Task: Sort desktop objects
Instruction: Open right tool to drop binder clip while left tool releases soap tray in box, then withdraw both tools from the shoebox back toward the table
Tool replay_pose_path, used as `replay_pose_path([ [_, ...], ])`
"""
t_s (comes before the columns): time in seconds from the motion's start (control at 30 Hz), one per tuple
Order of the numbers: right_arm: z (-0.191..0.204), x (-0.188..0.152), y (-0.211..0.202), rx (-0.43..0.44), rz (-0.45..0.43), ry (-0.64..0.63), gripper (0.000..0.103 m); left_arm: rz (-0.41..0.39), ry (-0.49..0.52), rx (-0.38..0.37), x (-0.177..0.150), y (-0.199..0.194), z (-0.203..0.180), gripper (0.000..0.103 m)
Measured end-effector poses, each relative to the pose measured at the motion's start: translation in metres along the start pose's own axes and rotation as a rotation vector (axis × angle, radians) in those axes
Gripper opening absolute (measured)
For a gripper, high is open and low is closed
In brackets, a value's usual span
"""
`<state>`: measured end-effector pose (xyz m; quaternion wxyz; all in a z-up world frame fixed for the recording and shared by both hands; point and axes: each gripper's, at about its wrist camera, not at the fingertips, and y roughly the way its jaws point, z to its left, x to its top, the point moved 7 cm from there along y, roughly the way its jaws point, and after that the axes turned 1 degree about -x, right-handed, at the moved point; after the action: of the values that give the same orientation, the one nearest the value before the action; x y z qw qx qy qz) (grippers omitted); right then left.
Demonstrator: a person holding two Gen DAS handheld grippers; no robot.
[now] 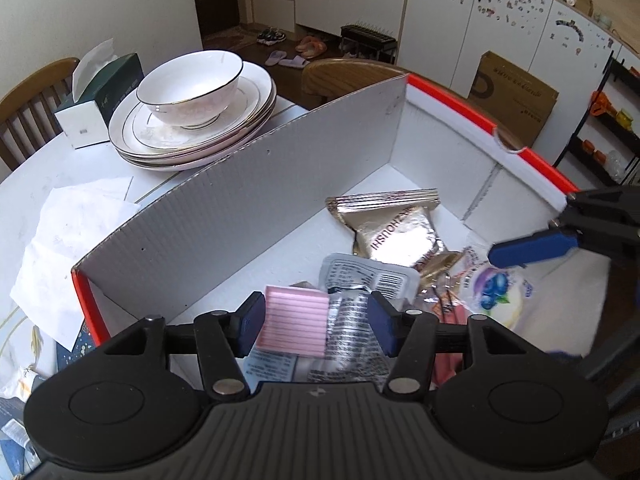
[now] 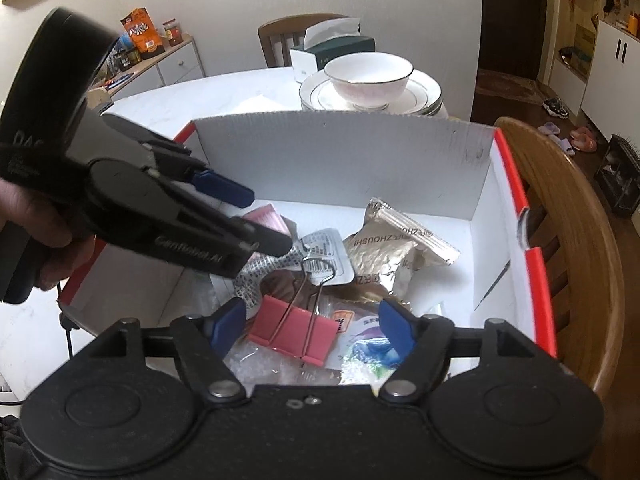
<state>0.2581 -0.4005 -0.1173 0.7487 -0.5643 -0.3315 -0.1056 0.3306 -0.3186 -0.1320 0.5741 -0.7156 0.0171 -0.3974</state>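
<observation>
The box lies on the counter, with the snack packs and a pink clip piled in its near part. The left claw hangs open over a pink pad; the right claw hangs open around the clip, touching nothing. I judge it best to lower the right claw straight and close on the clip body, not its wire handles. Far left stand plates, a bowl and a tissue box; beyond are chairs and white cupboards.

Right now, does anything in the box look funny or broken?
Yes. The box's red rim has a torn notch on the chair side. Inside, the snack packets and pink binder clip lie jumbled together.
</observation>
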Motion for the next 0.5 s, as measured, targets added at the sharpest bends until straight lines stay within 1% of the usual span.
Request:
replay_pose_path([
  [0.07, -0.002, 0.002, -0.003, 0.001, -0.01, 0.001, 0.076, -0.011, 0.004, 0.005, -0.002, -0.006, -0.002, 0.058],
  [0.13, -0.002, 0.004, -0.006, 0.004, -0.024, -0.002, 0.08, -0.027, 0.0, 0.0, -0.004, -0.012, -0.004, 0.059],
  [0.27, -0.002, 0.006, -0.013, 0.015, -0.05, -0.008, 0.085, -0.054, -0.025, -0.014, -0.008, -0.025, -0.004, 0.06],
  [0.5, -0.001, 0.006, -0.025, 0.005, -0.083, 0.0, 0.087, -0.102, -0.051, -0.023, -0.019, -0.047, -0.006, 0.061],
])
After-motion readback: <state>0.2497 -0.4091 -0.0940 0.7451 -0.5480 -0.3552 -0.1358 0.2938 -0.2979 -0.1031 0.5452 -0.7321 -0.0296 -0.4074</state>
